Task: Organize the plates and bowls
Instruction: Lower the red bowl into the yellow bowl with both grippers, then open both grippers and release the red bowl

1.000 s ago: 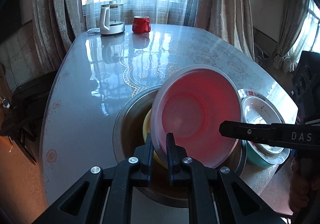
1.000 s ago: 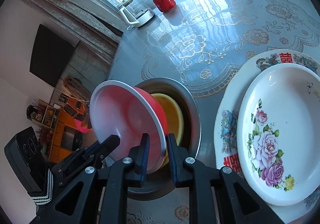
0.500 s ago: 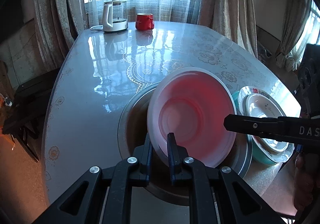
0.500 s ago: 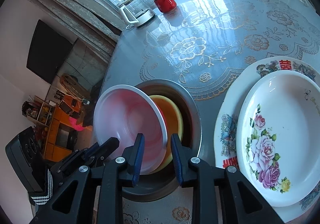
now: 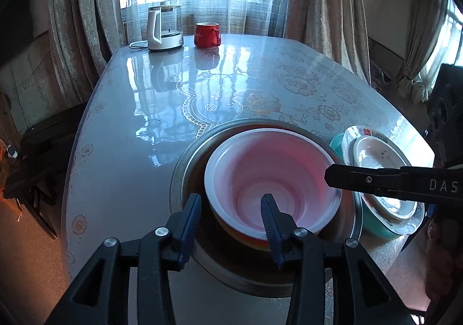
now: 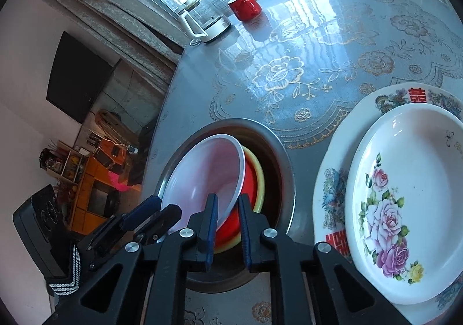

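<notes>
My left gripper (image 5: 231, 217) is opening: its fingers stand apart on either side of the near rim of the red bowl (image 5: 272, 180), one outside the wall and one inside the cavity, and neither pad presses the plastic. I judge this a release, because the bowl now sits nested in the yellow bowl (image 6: 259, 177), which in turn lies inside the steel basin (image 5: 185, 168) at the near edge of the table (image 5: 130, 110). My right gripper (image 6: 227, 223) straddles the right side of the same rim with its jaws drawn nearly together; the wrist view shows the thin rim between the pads, so I read it as a pinch on the bowl. The purpose of that hold, in my judgement, is to steady the bowl while the other tool lets go, since from the right wrist view the bowl appears to lean toward the left rather than sit level in the stack. To the right of the basin, a floral plate (image 6: 405, 200) rests on a larger patterned plate (image 6: 332, 180), both over a teal bowl (image 5: 373, 220); plates are thus grouped apart from the nested bowls. A kettle (image 5: 165, 29) and a red mug (image 5: 207, 34) stand at the far end, well apart from the work.
</notes>
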{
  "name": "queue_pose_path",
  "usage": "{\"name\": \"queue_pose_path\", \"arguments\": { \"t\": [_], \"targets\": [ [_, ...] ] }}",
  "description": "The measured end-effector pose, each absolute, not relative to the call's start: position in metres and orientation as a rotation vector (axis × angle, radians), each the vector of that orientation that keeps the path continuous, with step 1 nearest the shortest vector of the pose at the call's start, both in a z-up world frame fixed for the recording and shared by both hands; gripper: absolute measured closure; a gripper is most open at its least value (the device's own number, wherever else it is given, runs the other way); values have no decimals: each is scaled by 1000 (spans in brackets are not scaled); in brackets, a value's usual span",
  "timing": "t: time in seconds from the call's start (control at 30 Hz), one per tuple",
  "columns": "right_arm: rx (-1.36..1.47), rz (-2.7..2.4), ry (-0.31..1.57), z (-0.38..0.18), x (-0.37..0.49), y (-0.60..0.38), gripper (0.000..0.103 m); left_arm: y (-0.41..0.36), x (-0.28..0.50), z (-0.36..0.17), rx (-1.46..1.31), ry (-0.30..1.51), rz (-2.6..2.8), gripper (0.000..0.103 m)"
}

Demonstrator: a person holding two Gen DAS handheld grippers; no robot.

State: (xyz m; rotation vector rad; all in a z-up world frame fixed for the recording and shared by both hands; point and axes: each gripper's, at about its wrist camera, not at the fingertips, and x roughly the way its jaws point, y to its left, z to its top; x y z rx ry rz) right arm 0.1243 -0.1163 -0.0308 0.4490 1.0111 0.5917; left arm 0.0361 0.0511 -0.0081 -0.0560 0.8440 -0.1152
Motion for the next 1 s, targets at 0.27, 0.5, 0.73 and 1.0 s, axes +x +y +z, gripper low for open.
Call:
{"name": "queue_pose_path", "arguments": {
  "t": [0.27, 0.5, 0.73, 1.0],
  "targets": [
    [419, 576, 1017, -34, 125, -107, 87, 46, 39, -15, -35, 857, -103, 63],
    [454, 583, 977, -27, 123, -116, 74, 53, 36, -6, -60, 827, -81, 63],
    [427, 537, 883, -9, 111, -128, 72, 56, 32, 0, -81, 809, -67, 56],
    [434, 526, 896, -12, 106, -134, 72, 62, 28, 7, -96, 781, -38, 38]
  ]
}}
